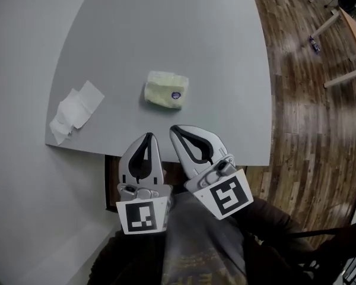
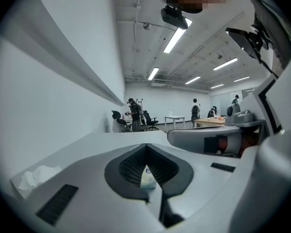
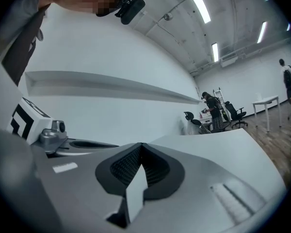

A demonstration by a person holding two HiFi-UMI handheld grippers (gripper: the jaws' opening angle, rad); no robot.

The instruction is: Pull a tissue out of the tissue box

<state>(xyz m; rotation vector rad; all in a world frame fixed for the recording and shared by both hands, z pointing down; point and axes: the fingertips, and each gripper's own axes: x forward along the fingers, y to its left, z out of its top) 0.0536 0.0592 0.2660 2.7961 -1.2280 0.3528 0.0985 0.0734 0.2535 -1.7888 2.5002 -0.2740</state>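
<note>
Pale green tissue pack [image 1: 165,90] and crumpled tissues [image 1: 75,112] on tabletop [image 1: 213,40]; left gripper [image 1: 148,136] and right gripper [image 1: 174,129] jaws together, empty.

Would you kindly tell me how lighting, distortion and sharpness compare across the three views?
Head view: soft, even light, little shadow under the tissue pack; the table edges bow, and the floor shows faint sheen. Left gripper view: heavy fisheye, dark corners, bright ceiling strip lights; the near jaws look soft. Right gripper view: same fisheye and vignette, lights glaring too, distant room fairly sharp.
</note>
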